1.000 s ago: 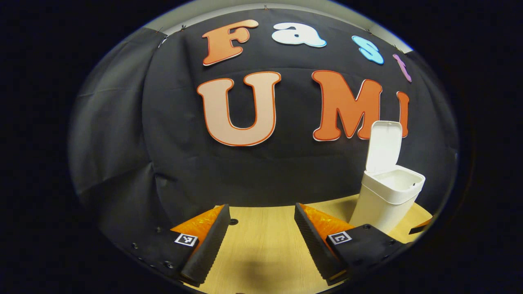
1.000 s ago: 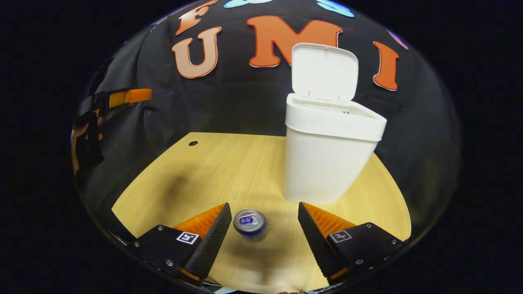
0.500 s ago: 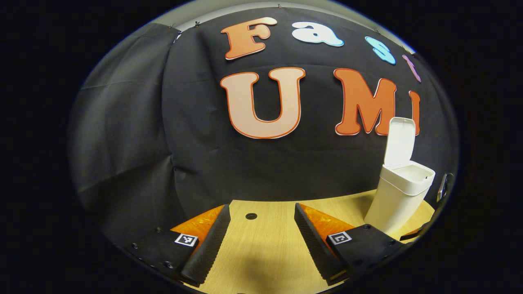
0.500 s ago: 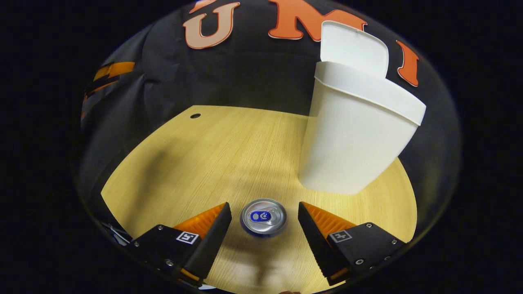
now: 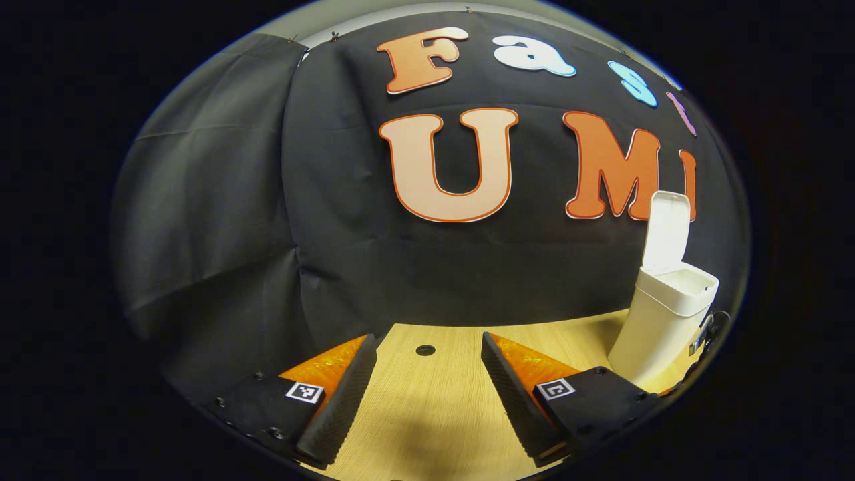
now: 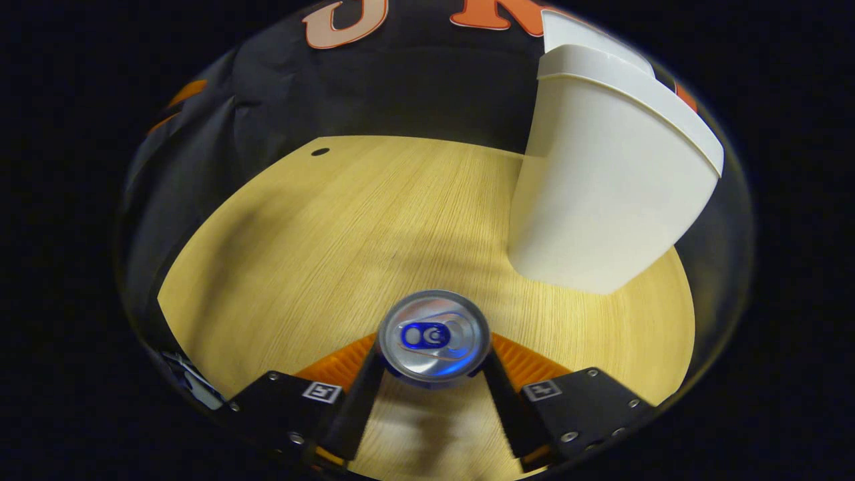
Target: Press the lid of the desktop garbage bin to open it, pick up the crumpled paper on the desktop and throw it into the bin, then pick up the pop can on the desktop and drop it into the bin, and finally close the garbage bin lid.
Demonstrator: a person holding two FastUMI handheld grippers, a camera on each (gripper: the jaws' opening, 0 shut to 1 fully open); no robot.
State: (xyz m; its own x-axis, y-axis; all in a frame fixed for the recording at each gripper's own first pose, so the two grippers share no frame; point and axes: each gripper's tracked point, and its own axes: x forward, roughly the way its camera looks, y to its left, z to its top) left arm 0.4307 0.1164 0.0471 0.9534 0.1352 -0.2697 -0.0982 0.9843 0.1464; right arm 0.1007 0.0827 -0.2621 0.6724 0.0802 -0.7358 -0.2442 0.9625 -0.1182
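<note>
The pop can (image 6: 434,334) stands upright on the wooden desktop (image 6: 320,247), seen from above with its silver top and blue tab. My right gripper (image 6: 433,364) has come down around it, and both fingers press against its sides. The white garbage bin (image 6: 601,200) stands just beyond, to the right, its lid (image 6: 588,37) raised. In the left gripper view the bin (image 5: 661,321) is at the far right with its lid (image 5: 668,230) upright. My left gripper (image 5: 427,387) hovers open over the desktop (image 5: 441,414) with nothing between its fingers.
A small round hole (image 5: 425,350) lies in the desktop ahead of the left gripper, and the same hole (image 6: 320,151) appears near the desk's far left edge. The black cloth wall closes in behind the desk.
My right gripper has dropped toward the can and its fingers have closed in on the can's sides. The left gripper has swung left, so the bin slid to the right edge.
</note>
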